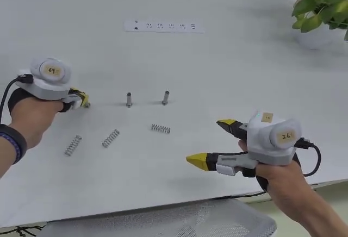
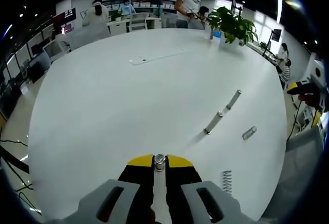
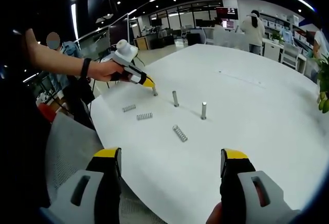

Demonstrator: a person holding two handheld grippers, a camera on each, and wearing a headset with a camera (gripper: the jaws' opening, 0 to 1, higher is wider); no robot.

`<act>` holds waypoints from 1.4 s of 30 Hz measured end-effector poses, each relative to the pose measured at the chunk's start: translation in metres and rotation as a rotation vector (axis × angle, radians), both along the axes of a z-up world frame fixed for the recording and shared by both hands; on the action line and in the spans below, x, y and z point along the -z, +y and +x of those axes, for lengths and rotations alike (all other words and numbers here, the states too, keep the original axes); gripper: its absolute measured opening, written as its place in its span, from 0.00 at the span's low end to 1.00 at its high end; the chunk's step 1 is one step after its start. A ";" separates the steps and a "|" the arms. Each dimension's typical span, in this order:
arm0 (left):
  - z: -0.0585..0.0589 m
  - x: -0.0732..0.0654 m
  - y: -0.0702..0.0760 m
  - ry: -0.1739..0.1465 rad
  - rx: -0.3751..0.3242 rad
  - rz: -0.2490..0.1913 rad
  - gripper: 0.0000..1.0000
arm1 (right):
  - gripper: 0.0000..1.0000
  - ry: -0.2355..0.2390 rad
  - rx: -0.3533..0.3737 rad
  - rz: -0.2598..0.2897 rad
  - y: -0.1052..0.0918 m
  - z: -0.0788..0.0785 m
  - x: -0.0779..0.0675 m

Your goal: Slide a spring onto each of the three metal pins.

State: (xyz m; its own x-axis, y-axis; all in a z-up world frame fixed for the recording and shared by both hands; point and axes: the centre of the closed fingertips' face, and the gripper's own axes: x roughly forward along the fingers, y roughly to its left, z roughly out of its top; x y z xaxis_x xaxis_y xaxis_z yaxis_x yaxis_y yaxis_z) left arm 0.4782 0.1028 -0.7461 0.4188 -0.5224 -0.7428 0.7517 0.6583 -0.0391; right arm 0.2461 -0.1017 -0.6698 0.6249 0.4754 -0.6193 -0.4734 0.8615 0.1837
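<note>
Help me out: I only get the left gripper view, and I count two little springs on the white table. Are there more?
Observer: Yes, the head view shows three small coiled metal springs lying loose on the white tabletop.
Visitor: What about the other tool?
Observer: The right tool is wide open and empty.
Visitor: Is the peg in my tool standing up?
Observer: Yes, the right gripper view shows that short grey metal pin upright in the left tool, in a row with the other two pins.
</note>
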 end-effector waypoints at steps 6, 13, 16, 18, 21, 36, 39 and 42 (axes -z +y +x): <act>-0.001 0.000 -0.006 -0.002 0.005 -0.007 0.00 | 0.79 0.002 0.001 0.000 0.000 0.000 0.000; -0.003 -0.001 -0.008 -0.016 0.023 0.002 0.00 | 0.78 0.007 0.000 -0.002 0.000 -0.002 0.002; -0.005 -0.002 -0.007 -0.017 0.026 0.003 0.00 | 0.78 0.008 0.002 0.000 0.000 -0.002 0.002; -0.005 -0.002 -0.007 -0.018 0.028 0.004 0.00 | 0.78 0.008 0.001 -0.001 0.000 -0.002 0.003; -0.006 -0.002 -0.008 -0.022 0.031 0.006 0.00 | 0.78 0.007 0.000 -0.001 0.001 -0.001 0.002; -0.008 0.002 -0.008 -0.019 0.034 0.025 0.00 | 0.78 0.009 0.002 -0.003 -0.001 -0.001 0.002; -0.009 0.005 -0.007 -0.019 0.040 0.038 0.00 | 0.78 0.009 0.001 -0.004 -0.001 0.000 0.002; -0.010 0.005 -0.007 -0.014 0.037 0.032 0.00 | 0.78 0.008 0.001 -0.003 -0.001 0.001 0.001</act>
State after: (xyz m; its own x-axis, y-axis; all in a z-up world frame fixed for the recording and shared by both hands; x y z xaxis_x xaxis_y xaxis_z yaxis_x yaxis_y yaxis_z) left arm 0.4681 0.0961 -0.7513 0.4102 -0.5139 -0.7534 0.7759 0.6308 -0.0079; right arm 0.2467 -0.1028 -0.6711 0.6206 0.4724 -0.6259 -0.4708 0.8628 0.1844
